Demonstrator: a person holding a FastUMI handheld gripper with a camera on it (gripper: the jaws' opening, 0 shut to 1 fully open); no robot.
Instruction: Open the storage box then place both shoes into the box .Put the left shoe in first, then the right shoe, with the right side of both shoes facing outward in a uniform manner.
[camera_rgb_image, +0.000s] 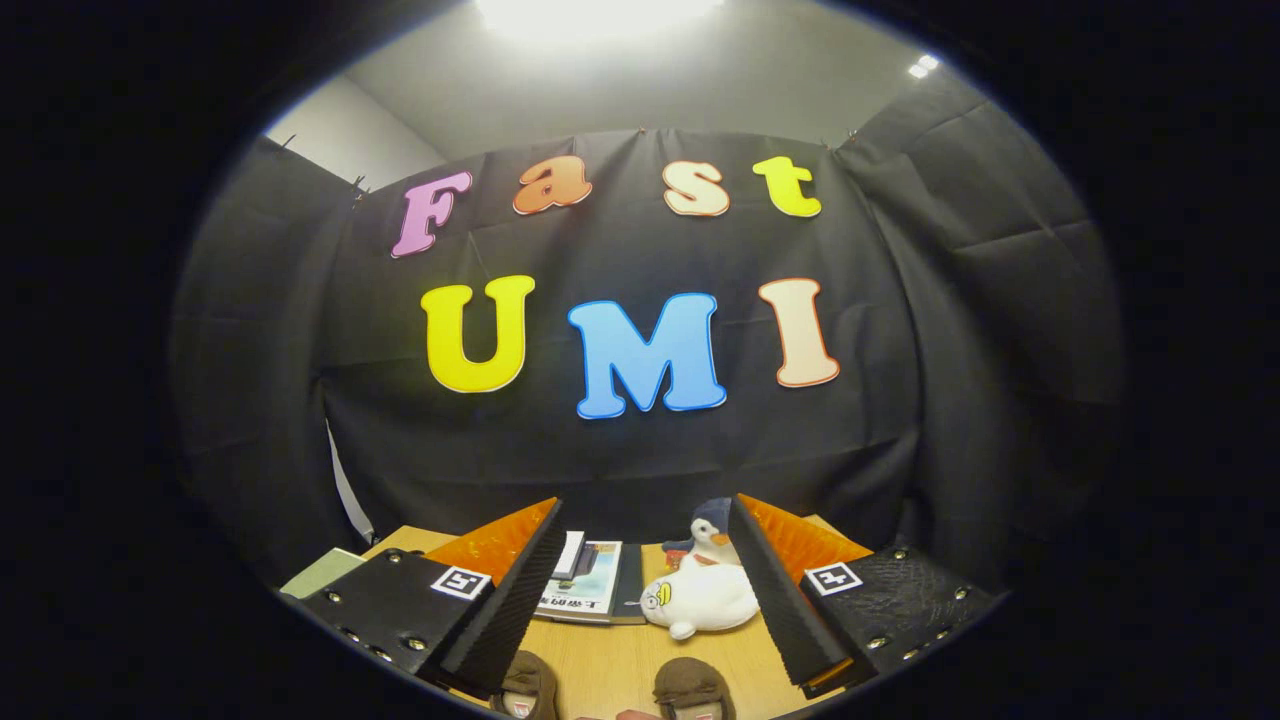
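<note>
My gripper (645, 560) is held high above a wooden table (610, 660), its two fingers spread wide apart with nothing between them. Just below the fingers, at the near edge of the table, the brown tops of two shoes show: one (528, 684) by the left finger and one (694, 688) nearer the right finger. Only their upper parts are visible, so I cannot tell which shoe is left or right.
Beyond the fingers, at the back of the table, lie a book (585, 590), a white plush toy (702, 598) and a penguin plush (712, 535) behind it. A pale green object (322, 572) sits at the table's far left corner. Black cloth walls close the booth.
</note>
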